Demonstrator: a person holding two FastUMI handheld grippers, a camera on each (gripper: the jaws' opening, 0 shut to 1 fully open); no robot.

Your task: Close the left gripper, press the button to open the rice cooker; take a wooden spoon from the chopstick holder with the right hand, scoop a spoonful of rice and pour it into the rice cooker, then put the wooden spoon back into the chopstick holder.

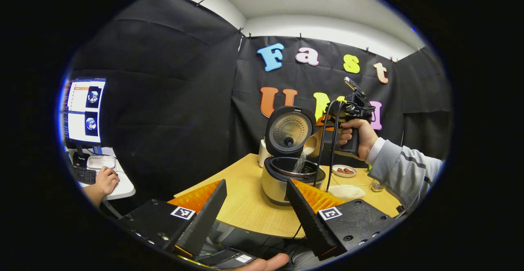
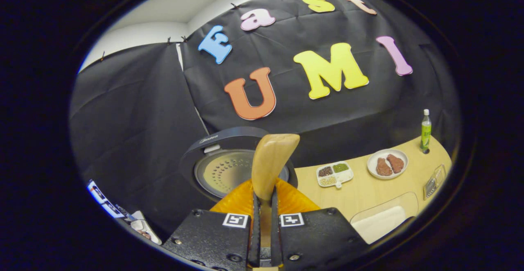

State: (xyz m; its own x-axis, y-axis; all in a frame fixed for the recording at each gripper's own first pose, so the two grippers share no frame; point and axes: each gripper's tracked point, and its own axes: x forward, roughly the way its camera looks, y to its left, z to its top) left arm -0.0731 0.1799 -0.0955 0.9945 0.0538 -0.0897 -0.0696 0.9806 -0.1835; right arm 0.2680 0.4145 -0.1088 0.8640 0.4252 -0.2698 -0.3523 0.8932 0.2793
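The rice cooker (image 1: pixel 282 181) stands on the wooden table (image 1: pixel 245 205) with its lid (image 1: pixel 288 131) up. A wooden spoon (image 1: pixel 312 144) is tilted over the pot, and rice (image 1: pixel 301 162) streams from it into the pot. A hand holds my right gripper (image 1: pixel 327 125) above the cooker's right side. In the right gripper view, that gripper (image 2: pixel 264 197) is shut on the handle of the spoon (image 2: pixel 272 160), whose bowl tips toward the raised lid (image 2: pixel 229 168). My left gripper (image 1: pixel 256 183) hangs open in front of the cooker, holding nothing.
A clear container of rice (image 2: pixel 380 222) lies at the table's near right. Farther back are a plate of meat (image 2: pixel 387 163), a divided dish (image 2: pixel 335 173) and a green bottle (image 2: pixel 425 131). A white cylinder (image 1: pixel 262 152) stands behind the cooker. A person's hand (image 1: pixel 107 180) rests at a desk on the left.
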